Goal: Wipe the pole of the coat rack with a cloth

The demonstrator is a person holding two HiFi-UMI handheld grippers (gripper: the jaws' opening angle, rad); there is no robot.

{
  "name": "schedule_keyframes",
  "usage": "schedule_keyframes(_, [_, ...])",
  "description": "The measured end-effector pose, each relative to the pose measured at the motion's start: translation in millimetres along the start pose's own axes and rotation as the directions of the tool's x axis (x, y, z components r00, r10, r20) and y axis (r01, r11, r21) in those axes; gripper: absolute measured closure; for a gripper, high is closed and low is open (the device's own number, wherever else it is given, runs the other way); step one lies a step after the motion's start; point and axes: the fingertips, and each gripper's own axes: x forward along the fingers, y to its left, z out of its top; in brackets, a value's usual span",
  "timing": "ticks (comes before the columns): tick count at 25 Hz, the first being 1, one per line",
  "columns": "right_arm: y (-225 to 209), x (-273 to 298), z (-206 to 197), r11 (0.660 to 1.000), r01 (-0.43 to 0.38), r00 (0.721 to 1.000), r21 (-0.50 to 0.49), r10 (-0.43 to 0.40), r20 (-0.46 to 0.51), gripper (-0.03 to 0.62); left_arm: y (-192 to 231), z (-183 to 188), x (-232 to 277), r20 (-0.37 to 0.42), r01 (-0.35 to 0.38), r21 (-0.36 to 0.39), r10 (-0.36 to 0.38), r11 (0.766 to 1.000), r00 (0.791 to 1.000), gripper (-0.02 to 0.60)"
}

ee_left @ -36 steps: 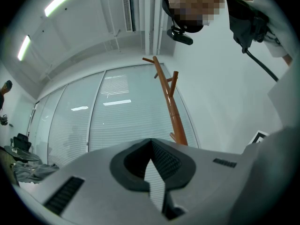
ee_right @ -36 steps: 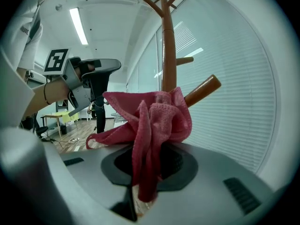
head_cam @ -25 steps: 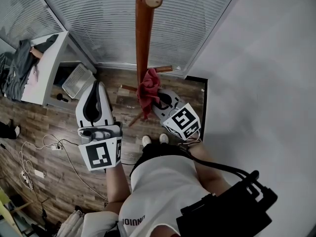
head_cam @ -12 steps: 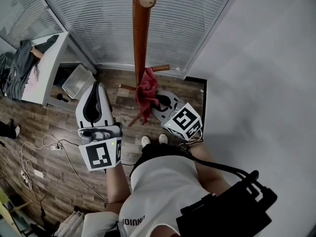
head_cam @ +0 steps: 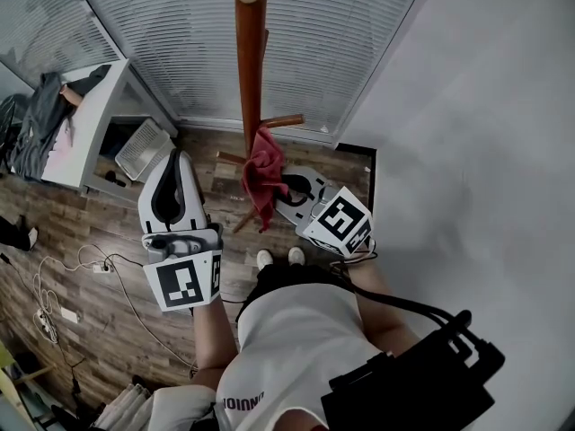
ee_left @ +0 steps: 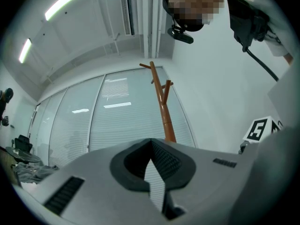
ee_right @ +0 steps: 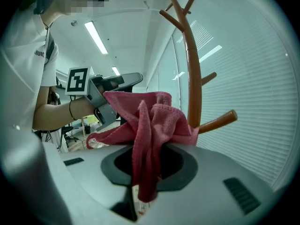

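The brown wooden coat rack pole (head_cam: 249, 61) rises from the floor toward me, in front of the window blinds, with a side peg (head_cam: 283, 121) low down. A red cloth (head_cam: 262, 173) lies bunched against the lower pole just below that peg. My right gripper (head_cam: 282, 187) is shut on the cloth. In the right gripper view the cloth (ee_right: 150, 121) spills out of the jaws and touches the pole (ee_right: 193, 78). My left gripper (head_cam: 179, 157) hangs left of the pole, apart from it, jaws together and empty. The left gripper view shows its tips (ee_left: 151, 143) meeting and the pole (ee_left: 165, 111) beyond.
A white desk (head_cam: 85, 124) with dark clothing (head_cam: 36, 119) stands at the left, and a grey slatted item (head_cam: 144, 146) sits beside it. Cables (head_cam: 63, 285) trail over the wood floor. A white wall (head_cam: 467, 151) closes the right side. The rack's legs (head_cam: 241, 217) spread near the person's feet.
The right gripper and the cloth have slid slightly down and left along the pole. The view has shifted a little. The left gripper has stayed put.
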Motion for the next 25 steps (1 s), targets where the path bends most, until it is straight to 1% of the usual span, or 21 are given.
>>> schedule_keyframes(3, [3.5, -7.5, 22.2, 0.999, 0.001, 0.999, -0.040, 0.001, 0.040, 0.508, 0.3, 6.4, -2.9, 0.015, -0.005, 0.002, 0.005, 1.000, 1.000, 0.581])
schedule_keyframes(7, [-0.4, -21.5, 57.5, 0.995, 0.035, 0.992, -0.088, -0.024, 0.122, 0.508, 0.3, 10.9, -4.7, 0.030, -0.010, 0.005, 0.010, 1.000, 1.000, 0.581])
schedule_keyframes(9, [-4.7, -30.1, 75.6, 0.991, 0.063, 0.984, -0.116, -0.042, 0.175, 0.508, -0.6, 12.4, -4.9, 0.038, -0.012, 0.005, 0.012, 1.000, 0.999, 0.581])
schedule_keyframes(12, [-11.9, -39.4, 107.0, 0.979, 0.111, 0.959, -0.172, -0.060, 0.275, 0.508, -0.8, 14.7, -4.5, 0.047, -0.015, 0.005, 0.014, 1.000, 0.999, 0.581])
schedule_keyframes(16, [-31.9, -47.4, 125.5, 0.968, 0.193, 0.946, -0.159, -0.141, 0.292, 0.508, 1.7, 16.2, -2.9, 0.052, -0.014, 0.009, 0.013, 1.000, 0.999, 0.581])
schedule_keyframes(21, [-58.6, -54.8, 160.7, 0.946, 0.296, 0.895, -0.129, -0.228, 0.383, 0.508, 8.8, 18.1, -1.9, 0.056, -0.027, 0.011, 0.026, 1.000, 0.998, 0.581])
schedule_keyframes(25, [-70.6, -64.1, 186.4, 0.923, 0.367, 0.840, -0.113, -0.277, 0.466, 0.508, 10.9, 16.8, -3.4, 0.055, -0.028, 0.017, 0.027, 0.999, 0.998, 0.581])
